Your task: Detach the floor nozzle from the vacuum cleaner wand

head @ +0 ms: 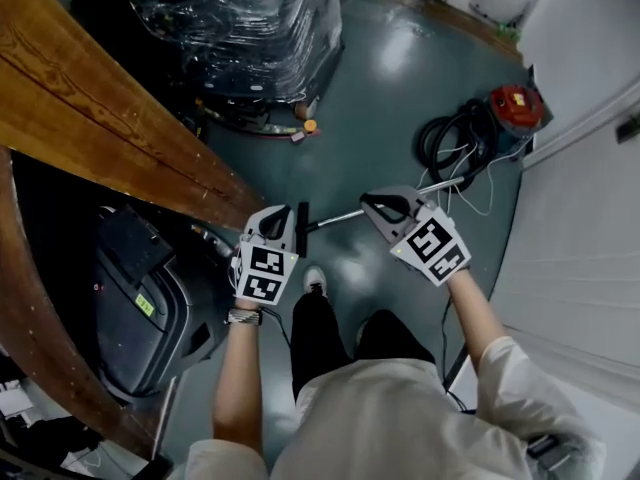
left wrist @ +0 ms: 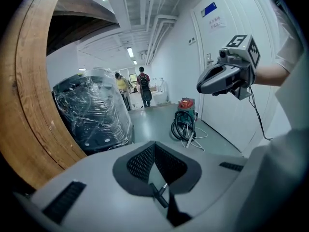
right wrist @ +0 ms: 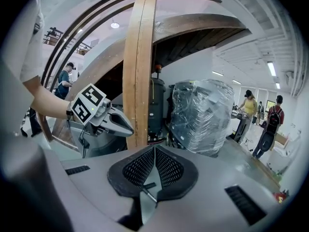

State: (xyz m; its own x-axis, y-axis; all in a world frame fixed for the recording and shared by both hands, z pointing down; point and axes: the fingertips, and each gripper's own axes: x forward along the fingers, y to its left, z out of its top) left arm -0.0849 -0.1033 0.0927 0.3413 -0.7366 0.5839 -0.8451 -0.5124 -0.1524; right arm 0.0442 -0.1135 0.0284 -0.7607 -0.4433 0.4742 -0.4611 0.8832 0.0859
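Observation:
In the head view the silver vacuum wand [head: 345,216] lies on the grey floor, with the black floor nozzle [head: 302,215] on its left end. It leads toward the black hose [head: 448,140] and the red vacuum cleaner [head: 516,108]. My left gripper [head: 276,220] hovers shut just left of the nozzle. My right gripper [head: 378,204] hovers shut over the wand. Neither holds anything. In the left gripper view the jaws [left wrist: 154,146] meet, with the nozzle [left wrist: 159,195] below them. In the right gripper view the jaws [right wrist: 155,151] also meet, above the nozzle [right wrist: 149,185].
A curved wooden stair beam [head: 90,98] runs along the left. A black machine [head: 140,288] stands under it. A plastic-wrapped pallet [head: 240,18] sits ahead. A white wall [head: 590,248] is close on the right. People [left wrist: 144,88] stand far off. My shoe [head: 315,280] is beside the nozzle.

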